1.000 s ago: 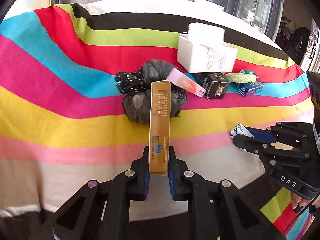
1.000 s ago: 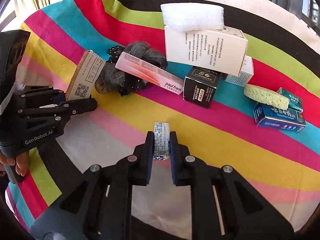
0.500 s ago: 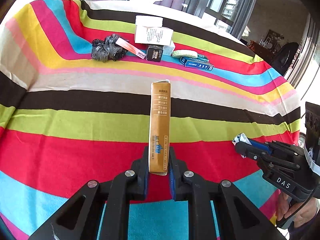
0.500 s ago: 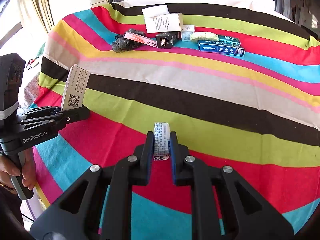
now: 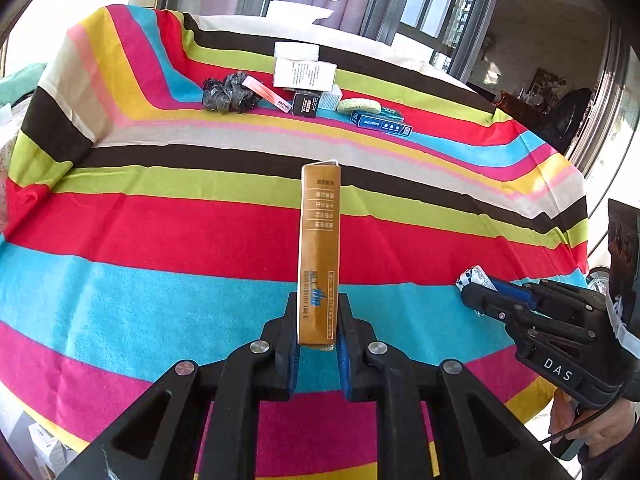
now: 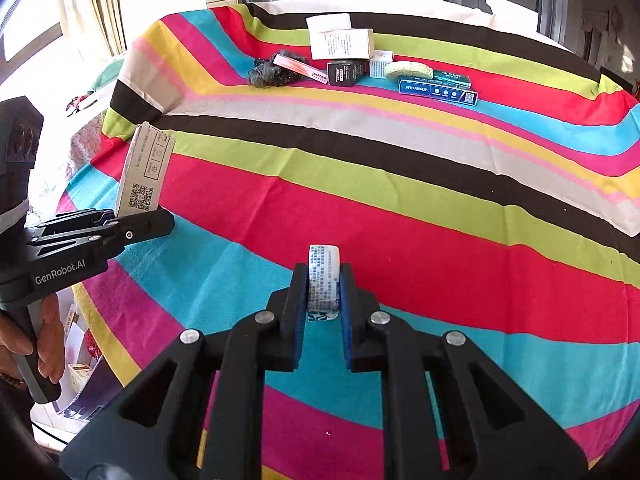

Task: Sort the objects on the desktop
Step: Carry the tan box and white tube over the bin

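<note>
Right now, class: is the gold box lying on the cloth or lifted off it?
Lifted: the left gripper clamps the gold box at its lower end, above the striped cloth.

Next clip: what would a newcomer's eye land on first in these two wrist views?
First, the striped tablecloth filling both views. Next, the gold box standing up from the left gripper, and the small blue-and-white packet pinched in the right gripper. A cluster of boxes sits at the far edge.
</note>
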`<state>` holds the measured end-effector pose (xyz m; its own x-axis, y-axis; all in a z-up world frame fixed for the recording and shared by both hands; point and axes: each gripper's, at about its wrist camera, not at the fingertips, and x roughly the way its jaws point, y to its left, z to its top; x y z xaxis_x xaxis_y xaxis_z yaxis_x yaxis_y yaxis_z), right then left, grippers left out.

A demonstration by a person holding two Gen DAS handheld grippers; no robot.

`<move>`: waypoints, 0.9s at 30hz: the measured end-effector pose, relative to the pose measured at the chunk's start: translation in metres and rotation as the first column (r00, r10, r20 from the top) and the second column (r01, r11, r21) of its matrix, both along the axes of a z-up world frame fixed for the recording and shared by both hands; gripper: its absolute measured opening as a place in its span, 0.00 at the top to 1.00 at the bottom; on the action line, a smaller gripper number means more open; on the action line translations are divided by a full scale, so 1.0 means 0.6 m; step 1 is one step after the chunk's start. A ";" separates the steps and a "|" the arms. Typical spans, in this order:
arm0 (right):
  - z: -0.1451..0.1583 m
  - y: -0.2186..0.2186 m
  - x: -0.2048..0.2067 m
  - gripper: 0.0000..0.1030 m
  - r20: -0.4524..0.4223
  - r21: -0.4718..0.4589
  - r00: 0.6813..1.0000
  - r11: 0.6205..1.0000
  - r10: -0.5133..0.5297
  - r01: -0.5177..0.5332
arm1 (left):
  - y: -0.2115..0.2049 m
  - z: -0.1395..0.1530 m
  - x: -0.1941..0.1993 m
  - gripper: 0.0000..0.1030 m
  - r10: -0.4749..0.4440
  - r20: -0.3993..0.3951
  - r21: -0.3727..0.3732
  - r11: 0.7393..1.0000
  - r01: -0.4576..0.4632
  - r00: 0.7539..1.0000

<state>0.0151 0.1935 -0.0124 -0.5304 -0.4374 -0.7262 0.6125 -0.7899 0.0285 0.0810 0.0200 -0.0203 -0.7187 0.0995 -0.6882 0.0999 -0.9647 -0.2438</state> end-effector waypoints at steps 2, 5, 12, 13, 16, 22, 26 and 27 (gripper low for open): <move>-0.006 -0.007 0.020 0.83 -0.006 0.014 1.000 1.000 0.020 -0.020 | 0.003 -0.001 0.022 0.85 0.003 -0.014 -0.008 1.000 -0.003 1.000; -0.009 -0.020 0.051 0.83 -0.029 0.013 0.998 0.998 0.060 -0.060 | 0.004 -0.001 0.052 0.85 0.012 -0.032 -0.017 1.000 -0.013 0.999; -0.012 -0.070 0.112 0.83 -0.056 0.049 0.981 0.982 0.184 -0.181 | -0.014 -0.004 0.115 0.85 0.063 -0.068 0.001 0.998 -0.063 0.996; -0.013 -0.077 0.119 0.83 -0.059 0.054 0.979 0.980 0.195 -0.192 | -0.019 -0.005 0.124 0.85 0.072 -0.074 0.010 0.997 -0.071 0.995; -0.014 -0.096 0.136 0.83 -0.060 0.060 0.971 0.971 0.233 -0.230 | -0.036 -0.006 0.149 0.85 0.101 -0.087 0.026 0.995 -0.099 0.991; -0.015 -0.137 0.164 0.83 -0.067 0.079 0.951 0.952 0.303 -0.297 | -0.073 -0.004 0.195 0.85 0.181 -0.112 0.038 0.983 -0.178 0.977; -0.015 -0.175 0.187 0.83 -0.071 0.107 0.925 0.925 0.374 -0.366 | -0.105 0.003 0.236 0.85 0.248 -0.136 0.028 0.969 -0.247 0.959; -0.016 -0.187 0.194 0.83 -0.072 0.114 0.915 0.914 0.398 -0.388 | -0.114 0.004 0.247 0.85 0.268 -0.140 0.028 0.963 -0.266 0.953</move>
